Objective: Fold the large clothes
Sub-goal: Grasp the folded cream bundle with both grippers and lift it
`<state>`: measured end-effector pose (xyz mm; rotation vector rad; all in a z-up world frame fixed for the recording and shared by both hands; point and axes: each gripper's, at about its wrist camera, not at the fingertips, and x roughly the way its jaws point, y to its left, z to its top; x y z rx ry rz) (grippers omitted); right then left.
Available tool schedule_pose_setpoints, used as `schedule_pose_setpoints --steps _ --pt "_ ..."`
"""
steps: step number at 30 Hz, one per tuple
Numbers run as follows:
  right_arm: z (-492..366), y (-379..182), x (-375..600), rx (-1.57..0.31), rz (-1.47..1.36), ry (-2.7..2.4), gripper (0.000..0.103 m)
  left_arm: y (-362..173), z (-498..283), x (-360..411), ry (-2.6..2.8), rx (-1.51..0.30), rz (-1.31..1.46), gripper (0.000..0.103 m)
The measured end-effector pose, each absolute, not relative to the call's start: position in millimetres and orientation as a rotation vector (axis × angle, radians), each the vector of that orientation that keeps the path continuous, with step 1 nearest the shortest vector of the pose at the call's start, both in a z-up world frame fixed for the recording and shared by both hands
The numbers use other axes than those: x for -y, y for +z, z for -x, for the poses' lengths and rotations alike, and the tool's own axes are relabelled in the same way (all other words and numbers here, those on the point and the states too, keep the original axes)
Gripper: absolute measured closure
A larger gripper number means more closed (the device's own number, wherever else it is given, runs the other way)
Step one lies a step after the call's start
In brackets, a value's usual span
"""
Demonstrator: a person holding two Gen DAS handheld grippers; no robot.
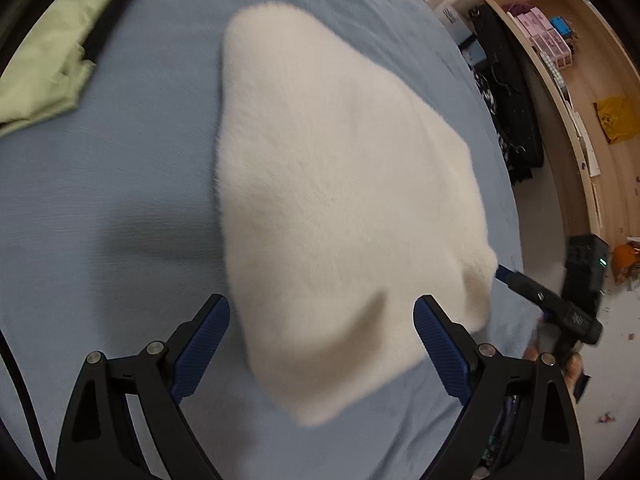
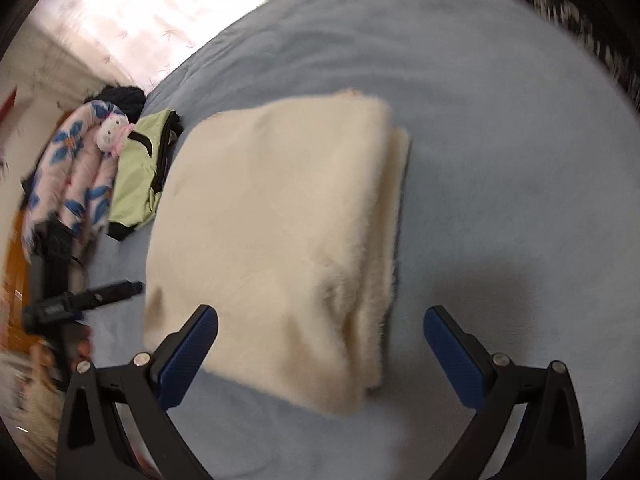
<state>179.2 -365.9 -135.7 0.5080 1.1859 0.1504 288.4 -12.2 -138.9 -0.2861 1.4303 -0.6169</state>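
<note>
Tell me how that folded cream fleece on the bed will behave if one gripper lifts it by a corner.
The cream fleece looks soft and thick, so it would probably sag rather than stay flat. Its stacked layers lie loose at the edge, so the fold would likely fall open. The fuzzy pile should grip well on the ribbed fingers.

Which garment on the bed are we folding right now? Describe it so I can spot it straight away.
Start from the blue bedsheet that fills the view. In its middle lies a folded cream fleece garment, its layers stacked at one edge. Unlike the smooth light green jacket with black trim beside it, it is fuzzy, plain and unpatterned.
</note>
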Motion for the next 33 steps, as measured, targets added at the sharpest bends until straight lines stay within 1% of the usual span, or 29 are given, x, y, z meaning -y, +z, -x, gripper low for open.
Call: schedule_pose_setpoints --steps 3,12,22,30,31,33 --pt "-193 -162 376 -1.238 -0.592 0.185 0.000 -157 -296 18 -0.633 -1.434 0.298 0.010" --pt "-221 -207 370 -1.216 -0.730 0.402 0.000 -192 -312 23 -0.703 -1.416 0.397 0.001" --pt "-233 -211 342 -1.186 -0.582 0.444 0.000 -220 -325 42 -0.792 -1.401 0.484 0.000" --pt "-237 -210 347 -1.176 -0.609 0.457 0.001 -219 -317 49 -0.748 -1.441 0.524 0.000" --pt "-235 -210 349 -1.167 -0.600 0.467 0.003 -218 -317 48 -0.746 -1.440 0.523 0.000" --pt "-235 -208 351 -1.162 -0.597 0.466 0.018 -215 -314 49 -0.732 -1.415 0.488 0.000"
